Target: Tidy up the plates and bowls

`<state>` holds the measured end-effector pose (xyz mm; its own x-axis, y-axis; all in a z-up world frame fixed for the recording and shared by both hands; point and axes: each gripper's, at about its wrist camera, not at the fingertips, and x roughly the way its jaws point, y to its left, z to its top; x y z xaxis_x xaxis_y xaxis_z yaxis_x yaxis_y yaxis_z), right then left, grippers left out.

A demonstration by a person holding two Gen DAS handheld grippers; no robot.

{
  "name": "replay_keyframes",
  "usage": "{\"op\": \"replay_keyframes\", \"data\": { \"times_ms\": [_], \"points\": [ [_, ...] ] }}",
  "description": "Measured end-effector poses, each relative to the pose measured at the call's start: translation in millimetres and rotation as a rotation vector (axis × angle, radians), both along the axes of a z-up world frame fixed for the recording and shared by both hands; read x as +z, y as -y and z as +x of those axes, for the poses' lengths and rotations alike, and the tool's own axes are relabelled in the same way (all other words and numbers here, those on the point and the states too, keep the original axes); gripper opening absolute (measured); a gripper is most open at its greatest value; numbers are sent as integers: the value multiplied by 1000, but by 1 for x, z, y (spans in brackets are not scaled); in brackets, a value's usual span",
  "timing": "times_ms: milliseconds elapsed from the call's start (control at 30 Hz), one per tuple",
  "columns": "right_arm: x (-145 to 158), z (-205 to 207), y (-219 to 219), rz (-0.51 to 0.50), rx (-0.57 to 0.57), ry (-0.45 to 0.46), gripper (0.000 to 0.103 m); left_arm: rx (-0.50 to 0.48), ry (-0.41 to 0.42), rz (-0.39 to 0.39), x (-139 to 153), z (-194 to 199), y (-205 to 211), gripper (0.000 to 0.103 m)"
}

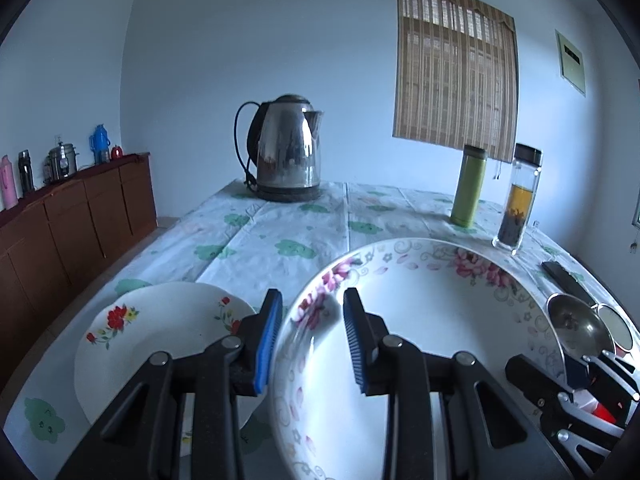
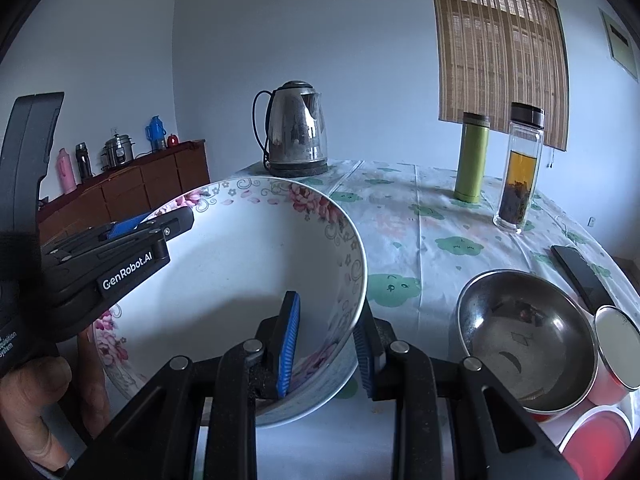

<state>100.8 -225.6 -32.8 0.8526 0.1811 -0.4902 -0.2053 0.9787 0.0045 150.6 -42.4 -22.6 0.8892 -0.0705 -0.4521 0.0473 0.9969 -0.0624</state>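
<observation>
Gripping the floral bowl by opposite rims, both the left gripper and the right gripper should keep it level while lowering onto the flowered plate.

The big bowl filled the near centre of the table. A plate lay just beside it on the left; a steel bowl and red cups crowded the right. Beyond, cloth lay open up to the kettle, flask and tea bottle.
</observation>
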Motion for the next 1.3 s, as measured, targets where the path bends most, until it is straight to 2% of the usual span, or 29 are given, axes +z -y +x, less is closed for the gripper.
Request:
{"op": "replay_keyframes", "data": {
  "times_ms": [267,1300],
  "points": [
    [-1,5,-2,-2,-11,-10,28,5,-33,22,-8,3,1,29],
    [-9,21,-7,-26,3,-84,28,20,-172,-8,-22,22,-6,29]
  ]
}}
